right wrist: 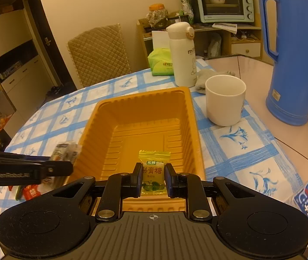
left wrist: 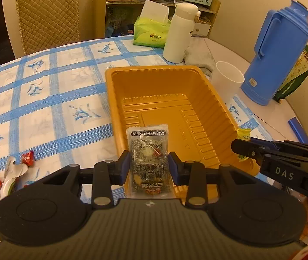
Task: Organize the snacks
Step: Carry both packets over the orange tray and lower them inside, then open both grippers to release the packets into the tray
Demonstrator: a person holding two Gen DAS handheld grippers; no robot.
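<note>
The left tool [left wrist: 149, 169] pinches a clear, dark-printed snack packet [left wrist: 148, 151] by its sides, the packet standing up between the pads just above the near edge of the empty orange tray [left wrist: 119, 99]. The right tool [right wrist: 153, 176] is pressed together on a small yellow-green candy [right wrist: 154, 166], held over the tray's near floor. Both wrappers are thin and slick, so a loose grip could let either one slide out early and land on the checked worktop [left wrist: 45, 99] instead. The two tools also sit close together at the same end, and could knock each other. Red candies [left wrist: 27, 157] lie loose on the worktop, left of the tray. A white cup [right wrist: 225, 99] and blue thermos [right wrist: 294, 54] stand beyond it.
</note>
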